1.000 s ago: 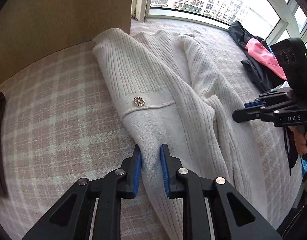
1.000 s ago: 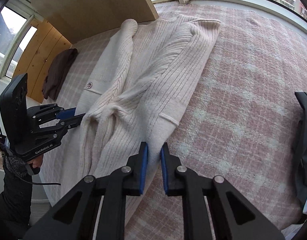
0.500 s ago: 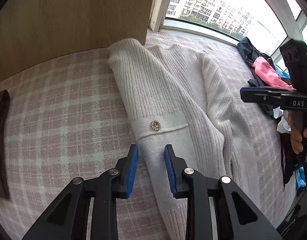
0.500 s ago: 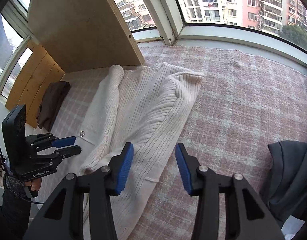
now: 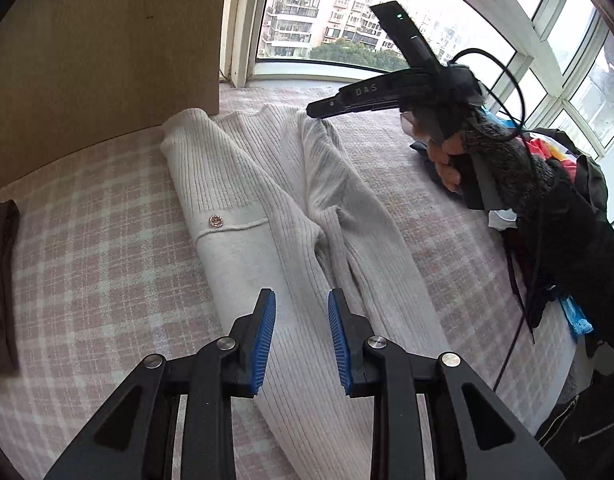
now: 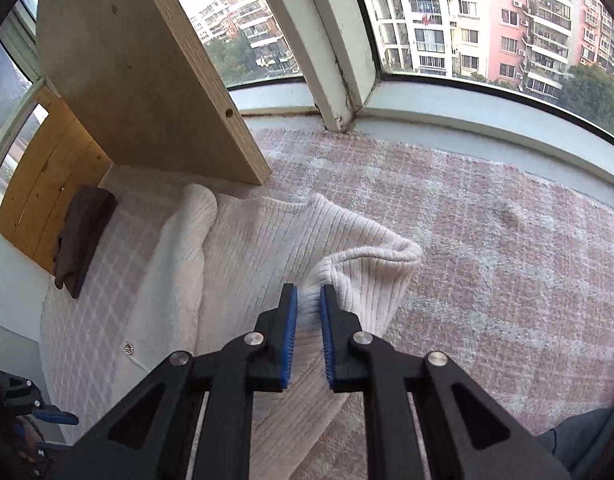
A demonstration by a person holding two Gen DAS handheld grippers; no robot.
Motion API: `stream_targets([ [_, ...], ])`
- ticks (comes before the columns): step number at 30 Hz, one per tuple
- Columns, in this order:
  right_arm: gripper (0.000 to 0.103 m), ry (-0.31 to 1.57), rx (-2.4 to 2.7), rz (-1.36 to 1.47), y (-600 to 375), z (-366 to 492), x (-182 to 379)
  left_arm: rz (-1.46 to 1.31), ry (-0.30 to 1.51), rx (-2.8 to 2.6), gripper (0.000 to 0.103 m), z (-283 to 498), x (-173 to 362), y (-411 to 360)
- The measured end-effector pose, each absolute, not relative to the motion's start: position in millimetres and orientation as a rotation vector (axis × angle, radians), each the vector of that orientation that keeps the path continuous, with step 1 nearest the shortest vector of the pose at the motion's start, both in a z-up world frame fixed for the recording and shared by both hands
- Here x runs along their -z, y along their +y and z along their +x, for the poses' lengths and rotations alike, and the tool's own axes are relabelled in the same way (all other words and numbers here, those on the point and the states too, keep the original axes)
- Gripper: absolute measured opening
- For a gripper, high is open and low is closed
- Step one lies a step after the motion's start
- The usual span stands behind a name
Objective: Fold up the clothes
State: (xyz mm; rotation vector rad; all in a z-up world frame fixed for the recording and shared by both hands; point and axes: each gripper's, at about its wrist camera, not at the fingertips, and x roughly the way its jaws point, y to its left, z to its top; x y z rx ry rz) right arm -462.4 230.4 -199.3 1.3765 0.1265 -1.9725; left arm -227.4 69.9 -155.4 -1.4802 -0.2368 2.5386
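Right wrist view: the cream ribbed cardigan (image 6: 243, 264) lies lengthwise on the pink checked blanket (image 6: 507, 280), both long sides turned in to a narrow band, sleeves laid down its middle; the right gripper (image 6: 308, 312) has its jaws drawn narrow on a raised pinch of knit near the collar-end corner, which stands up in a loose hump beside them. Risk, as judged: the pinch looks shallow and may take only the top layer, so a pull could peel the side fold open or let the knit slip from the blue pads (image 6: 290, 332); soft rib will sag and stretch if lifted from one point. Left wrist view: the left gripper (image 5: 300, 332) hovers over the hem half with jaws set wide and holding nothing, so that end is unrestrained and may drag across the blanket; a small round button (image 5: 216, 221) marks the pocket. Periphery: a wooden panel (image 5: 107, 48) crowds the collar end; a brown garment (image 6: 83, 236) and a heap of clothes (image 5: 563, 168) lie near enough to snag.
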Motion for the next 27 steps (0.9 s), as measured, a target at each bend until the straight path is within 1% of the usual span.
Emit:
stream_targets([
  [3, 0.013, 0.083, 1.968, 1.382, 241.7, -451.3, 175.2, -1.478, -0.265, -2.576, 0.026, -195.7, 132.3, 61.0],
  [5, 0.013, 0.030, 1.959, 1.335, 262.8, -430.8, 146.9, -1.478, -0.289, -2.620, 0.027, -165.6, 117.8, 49.8],
  [7, 0.015, -0.001, 1.960, 1.291, 291.5, -398.7, 118.0, -1.491, -0.325, -2.658, 0.031, -133.0, 108.1, 37.3],
  [8, 0.025, -0.022, 1.956, 1.285, 305.1, -377.5, 107.8, -1.503, -0.334, -2.674, 0.032, -116.3, 106.2, 32.0],
  [9, 0.041, -0.047, 1.949, 1.283, 318.2, -354.8, 99.1, -1.518, -0.350, -2.675, 0.033, -99.7, 107.0, 28.3],
  [11, 0.053, -0.090, 1.910, 1.301, 343.5, -298.5, 94.4, -1.549, -0.399, -2.651, 0.035, -69.7, 113.8, 25.1],
  [13, 0.053, -0.089, 1.883, 1.335, 360.4, -234.7, 106.6, -1.573, -0.453, -2.604, 0.035, -43.1, 128.0, 25.7],
  [16, 0.053, -0.105, 1.901, 1.430, 375.7, -142.4, 146.7, -1.607, -0.573, -2.462, 0.035, -17.0, 161.9, 33.5],
  [19, 0.053, -0.184, 1.902, 1.564, 371.4, -79.3, 193.0, -1.645, -0.566, -2.345, 0.035, -3.3, 190.8, 49.1],
  [21, 0.053, -0.236, 1.928, 1.614, 368.4, -52.1, 206.8, -1.648, -0.536, -2.294, 0.035, 1.9, 203.3, 58.1],
  [23, 0.053, -0.269, 1.985, 1.599, 367.1, -31.9, 208.2, -1.632, -0.527, -2.254, 0.035, 4.5, 210.8, 64.2],
  [27, 0.053, -0.311, 2.052, 1.607, 359.8, -17.9, 215.2, -1.607, -0.514, -2.226, 0.035, 3.8, 217.1, 75.1],
])
